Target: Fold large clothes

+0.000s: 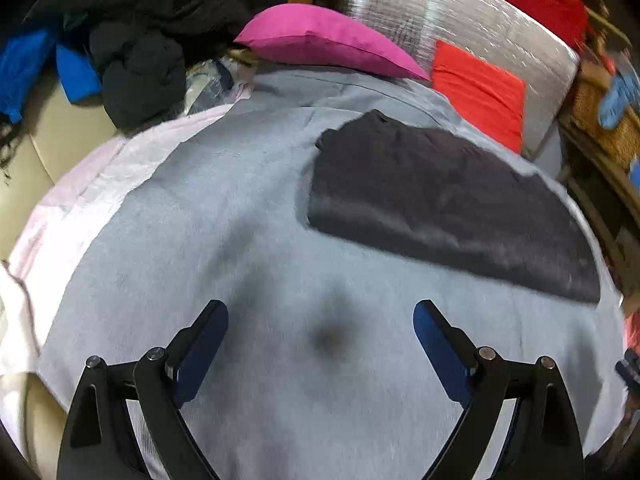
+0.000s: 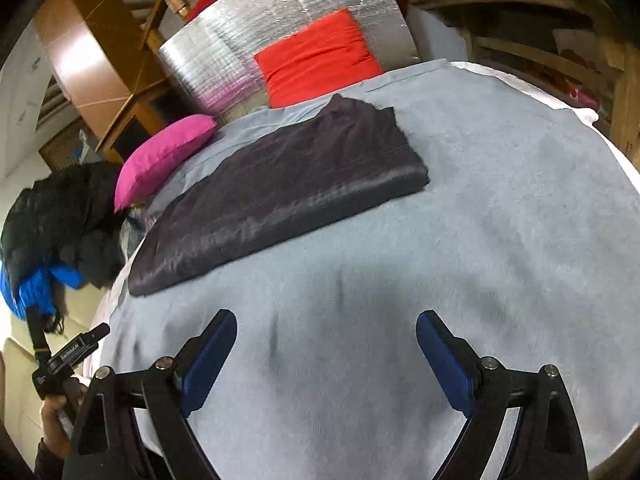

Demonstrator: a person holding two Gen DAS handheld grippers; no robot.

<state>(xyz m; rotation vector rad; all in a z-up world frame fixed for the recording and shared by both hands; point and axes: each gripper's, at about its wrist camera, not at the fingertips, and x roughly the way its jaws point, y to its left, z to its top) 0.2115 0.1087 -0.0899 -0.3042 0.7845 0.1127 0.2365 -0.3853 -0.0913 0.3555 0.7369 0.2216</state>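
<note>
Open grey blanket (image 1: 224, 216) ahead of both spread fingers, bare and passable. Blocked further on by folded dark garment (image 2: 280, 188), pink pillow (image 2: 164, 156), red cushion (image 2: 320, 56), black clothes heap (image 1: 148, 40).

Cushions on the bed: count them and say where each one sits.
2. A pink cushion lies at the grey blanket's far edge; a red cushion leans against the silver foil panel. Others may be hidden.

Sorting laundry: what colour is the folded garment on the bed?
Dark charcoal, nearly black folded garment, clearest in the right wrist view.
</note>
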